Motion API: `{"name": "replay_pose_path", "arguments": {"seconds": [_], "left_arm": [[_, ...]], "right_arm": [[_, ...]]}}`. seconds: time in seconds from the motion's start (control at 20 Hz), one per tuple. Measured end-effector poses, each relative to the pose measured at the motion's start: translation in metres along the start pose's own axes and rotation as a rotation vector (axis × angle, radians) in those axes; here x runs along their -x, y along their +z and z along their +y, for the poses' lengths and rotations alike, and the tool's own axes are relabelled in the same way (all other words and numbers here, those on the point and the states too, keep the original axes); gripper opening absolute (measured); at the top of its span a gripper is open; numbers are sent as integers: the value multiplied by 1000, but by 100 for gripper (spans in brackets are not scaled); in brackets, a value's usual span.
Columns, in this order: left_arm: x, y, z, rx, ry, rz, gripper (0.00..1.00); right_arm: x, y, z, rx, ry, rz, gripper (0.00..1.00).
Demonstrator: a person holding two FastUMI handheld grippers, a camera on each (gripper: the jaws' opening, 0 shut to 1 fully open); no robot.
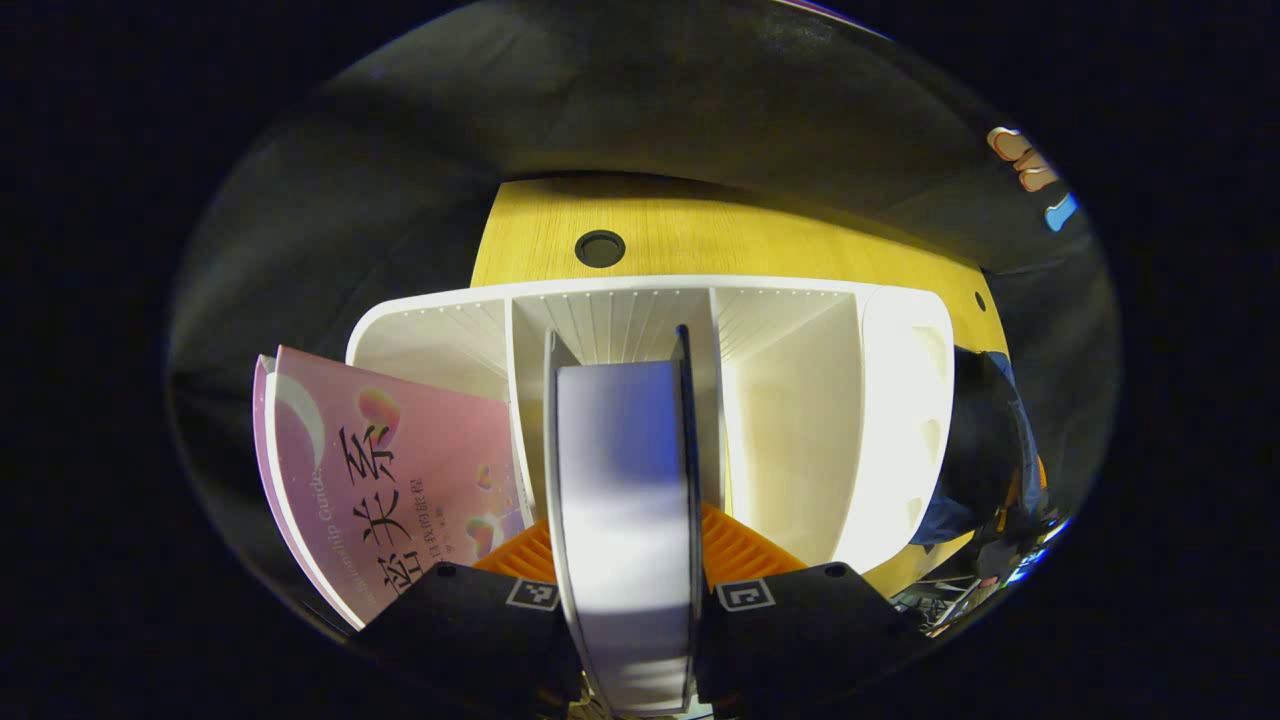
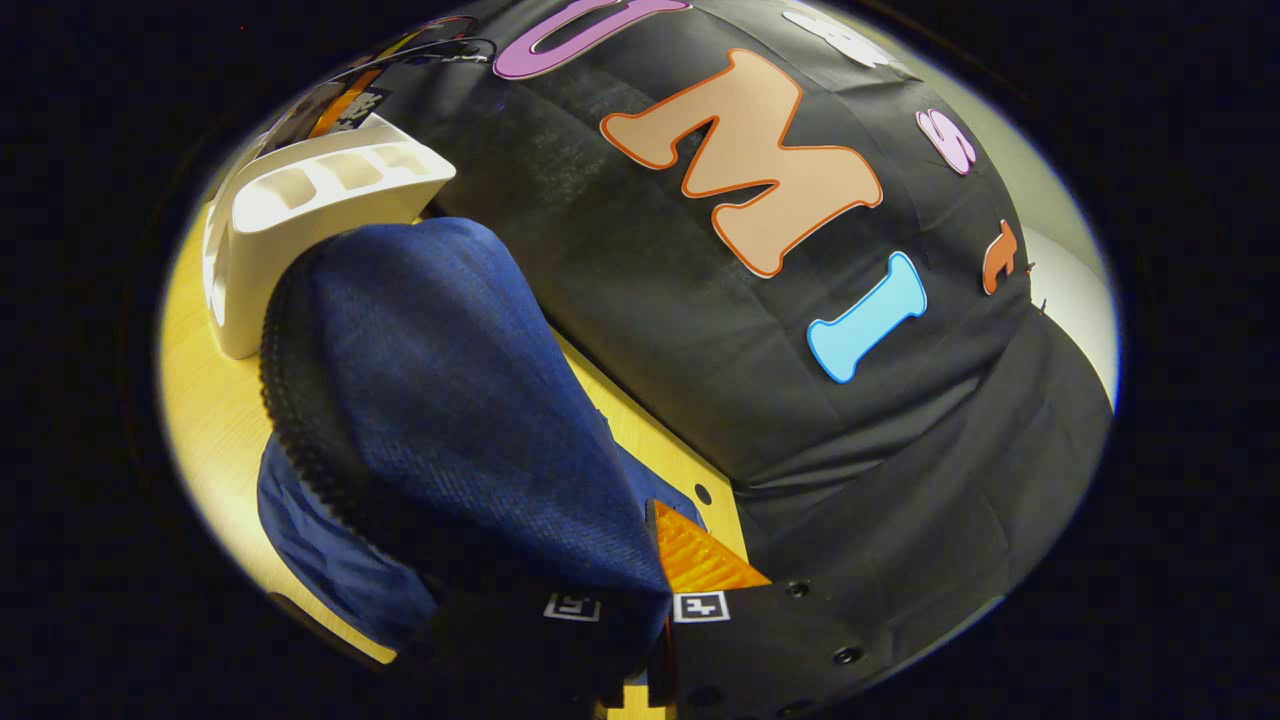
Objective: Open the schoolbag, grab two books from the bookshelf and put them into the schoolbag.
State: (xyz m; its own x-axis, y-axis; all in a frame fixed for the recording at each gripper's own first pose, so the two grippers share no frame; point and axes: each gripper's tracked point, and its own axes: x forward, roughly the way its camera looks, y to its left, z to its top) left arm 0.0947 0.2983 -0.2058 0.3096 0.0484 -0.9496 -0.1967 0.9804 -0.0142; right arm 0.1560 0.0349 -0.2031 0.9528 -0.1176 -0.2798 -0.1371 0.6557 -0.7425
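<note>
My left gripper [image 1: 625,545] is shut on a book [image 1: 625,470] seen edge-on, its white pages between the orange fingers [image 1: 740,548], just in front of the middle compartment of the white bookshelf [image 1: 800,420]. A pink book [image 1: 400,470] leans at the shelf's left compartment. The dark blue schoolbag [image 1: 975,440] lies to the right of the shelf. In the right gripper view, my right gripper [image 2: 655,575] is shut on the schoolbag's blue flap [image 2: 450,400], holding it raised; the zipper edge [image 2: 295,430] runs down its left side. The bag's inside is hidden.
The yellow wooden table [image 1: 720,235] carries the shelf and bag and has a round cable hole [image 1: 600,247] behind the shelf. The bookshelf [image 2: 300,200] stands just beyond the bag, with bare table [image 2: 210,420] beside it. Black cloth walls close off the back.
</note>
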Motion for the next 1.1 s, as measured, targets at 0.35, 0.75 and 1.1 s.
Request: {"name": "replay_pose_path", "arguments": {"seconds": [0.35,0.75,1.1], "left_arm": [[4,-11,4,54,35,50,41],[77,-20,-3,39,78,-11,41],[141,-41,-17,91,71,-52,41]], "right_arm": [[0,0,0,-1,5,-3,10],[0,1,-1,-20,3,-2,10],[1,1,-2,-13,10,-9,10]]}}
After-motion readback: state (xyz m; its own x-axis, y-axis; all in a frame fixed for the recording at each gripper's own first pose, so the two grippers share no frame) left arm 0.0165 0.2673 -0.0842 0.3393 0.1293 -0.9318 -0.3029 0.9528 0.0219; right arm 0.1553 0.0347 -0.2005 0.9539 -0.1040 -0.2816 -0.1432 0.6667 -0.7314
